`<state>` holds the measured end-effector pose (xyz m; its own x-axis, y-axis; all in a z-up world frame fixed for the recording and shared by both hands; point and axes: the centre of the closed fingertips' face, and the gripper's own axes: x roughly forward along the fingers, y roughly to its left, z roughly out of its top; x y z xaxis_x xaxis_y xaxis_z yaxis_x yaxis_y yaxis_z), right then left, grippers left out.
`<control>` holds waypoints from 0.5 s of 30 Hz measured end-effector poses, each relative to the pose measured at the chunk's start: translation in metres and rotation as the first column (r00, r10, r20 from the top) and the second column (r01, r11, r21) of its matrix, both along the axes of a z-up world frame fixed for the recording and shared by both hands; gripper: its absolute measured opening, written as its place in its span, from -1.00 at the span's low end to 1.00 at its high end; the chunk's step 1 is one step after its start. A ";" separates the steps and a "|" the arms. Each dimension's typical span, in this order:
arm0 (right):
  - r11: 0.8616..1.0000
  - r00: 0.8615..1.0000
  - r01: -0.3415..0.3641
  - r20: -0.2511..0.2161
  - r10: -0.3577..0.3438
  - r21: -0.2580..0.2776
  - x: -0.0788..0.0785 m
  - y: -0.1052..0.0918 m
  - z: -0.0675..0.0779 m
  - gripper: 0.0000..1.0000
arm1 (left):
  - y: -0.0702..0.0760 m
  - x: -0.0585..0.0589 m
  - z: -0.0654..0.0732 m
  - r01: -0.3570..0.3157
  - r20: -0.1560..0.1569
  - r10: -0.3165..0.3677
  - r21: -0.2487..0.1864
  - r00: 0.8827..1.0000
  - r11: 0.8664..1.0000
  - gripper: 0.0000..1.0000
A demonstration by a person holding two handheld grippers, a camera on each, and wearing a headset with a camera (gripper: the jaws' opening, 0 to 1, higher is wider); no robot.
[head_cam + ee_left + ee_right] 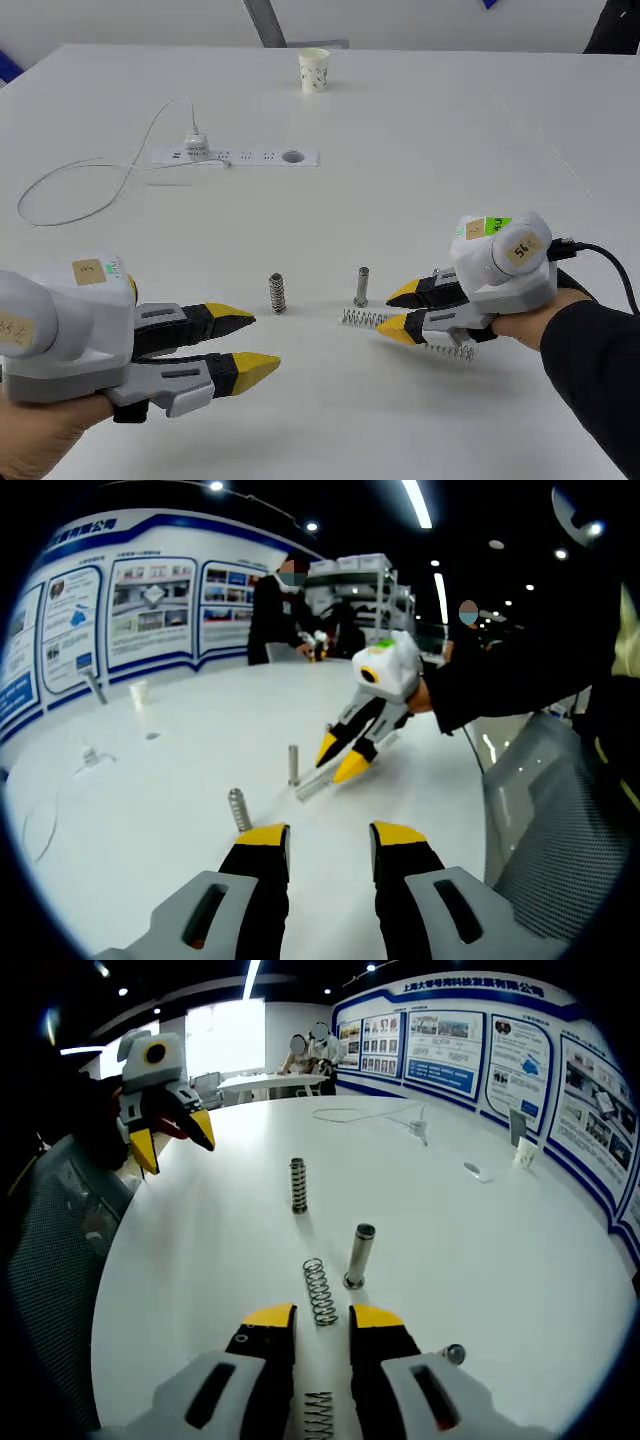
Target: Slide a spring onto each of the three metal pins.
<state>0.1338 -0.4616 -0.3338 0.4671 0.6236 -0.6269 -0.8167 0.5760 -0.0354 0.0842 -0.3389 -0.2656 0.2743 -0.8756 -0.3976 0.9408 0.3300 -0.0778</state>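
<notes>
Right gripper view: a loose spring [320,1290] lies flat on the white table [500,1260], its long axis running away from the jaws. It is thin silver wire, evenly coiled. Just beside its far end a bare metal pin [358,1255] stands upright. Further off, a second pin [298,1185] stands sleeved in a spring. The right gripper [322,1312] has its jaws parted and grips nothing. The left gripper [262,340] is likewise agape and empty.
</notes>
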 end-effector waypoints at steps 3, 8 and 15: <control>1.000 1.000 -0.011 -0.006 0.011 -0.010 -0.001 0.002 -0.003 -0.57 | 0.001 0.000 0.000 -0.001 0.000 0.001 0.000 1.000 1.000 -0.35; 0.999 1.000 -0.018 -0.012 0.018 -0.031 -0.001 0.001 -0.009 -0.63 | 0.001 0.000 0.000 0.000 -0.001 0.000 0.003 1.000 1.000 -0.35; 0.999 0.999 -0.025 -0.024 0.024 -0.040 0.000 0.001 -0.013 -0.67 | 0.002 -0.002 -0.001 0.005 -0.002 -0.005 0.009 1.000 1.000 -0.36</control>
